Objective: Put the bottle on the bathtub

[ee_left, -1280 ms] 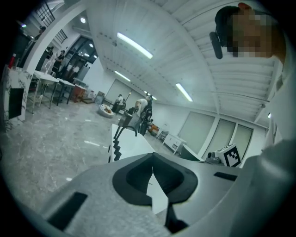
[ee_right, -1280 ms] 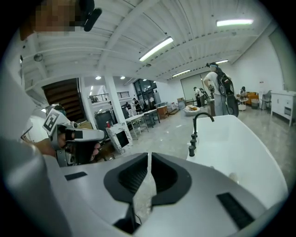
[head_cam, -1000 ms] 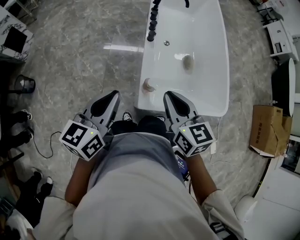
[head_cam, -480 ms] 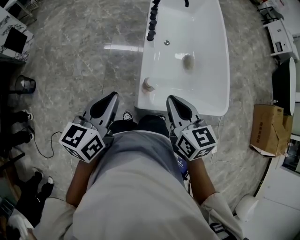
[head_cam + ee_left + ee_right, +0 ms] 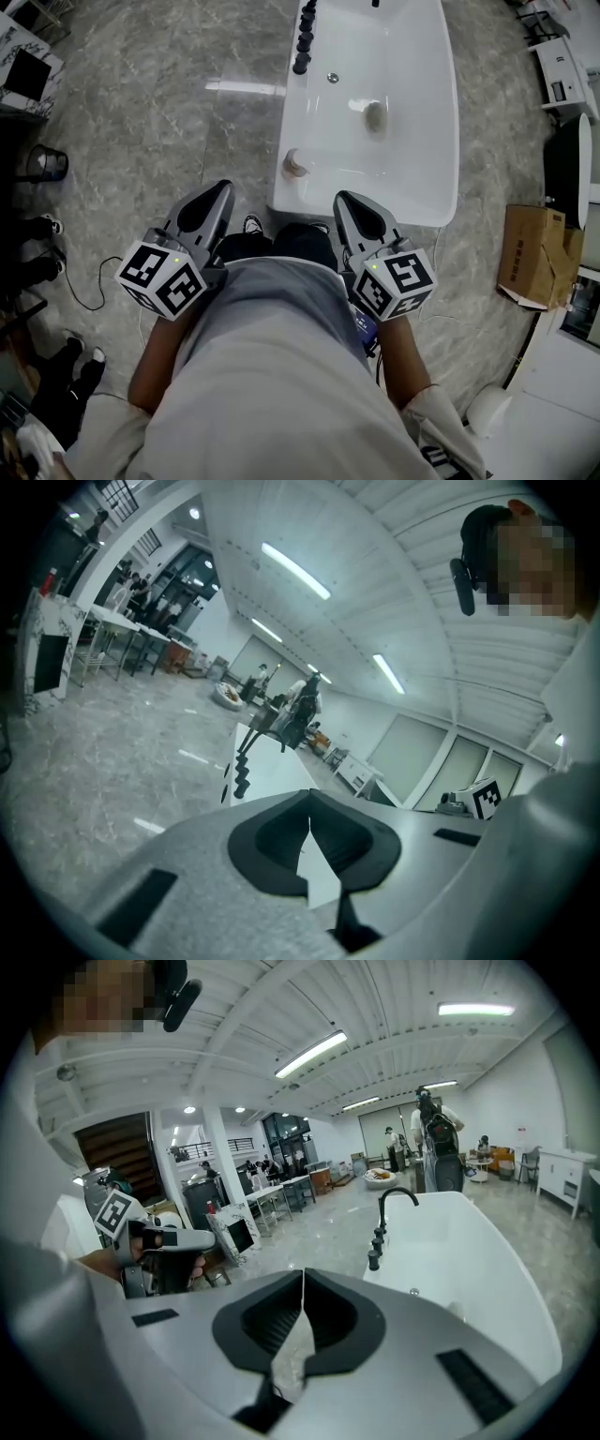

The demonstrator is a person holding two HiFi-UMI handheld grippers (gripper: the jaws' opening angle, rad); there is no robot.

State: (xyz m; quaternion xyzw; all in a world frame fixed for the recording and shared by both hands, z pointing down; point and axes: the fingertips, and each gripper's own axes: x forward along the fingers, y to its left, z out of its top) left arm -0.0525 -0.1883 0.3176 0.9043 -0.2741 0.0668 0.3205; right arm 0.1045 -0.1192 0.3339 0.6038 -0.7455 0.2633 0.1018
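I'm in a big open hall, more a lab or showroom than a home bathroom. A freestanding white tub (image 5: 448, 141) with a black tap (image 5: 398, 1196) stands out in the open on a grey marble-look floor (image 5: 141, 122). Strip lights (image 5: 312, 1054) run along a white ribbed ceiling (image 5: 394, 1016). Rows of tables (image 5: 131, 635), a dark screen (image 5: 26, 77), glass partitions (image 5: 450, 761). People (image 5: 436, 1138) stand about far off. Cardboard box (image 5: 528, 258) on the floor.
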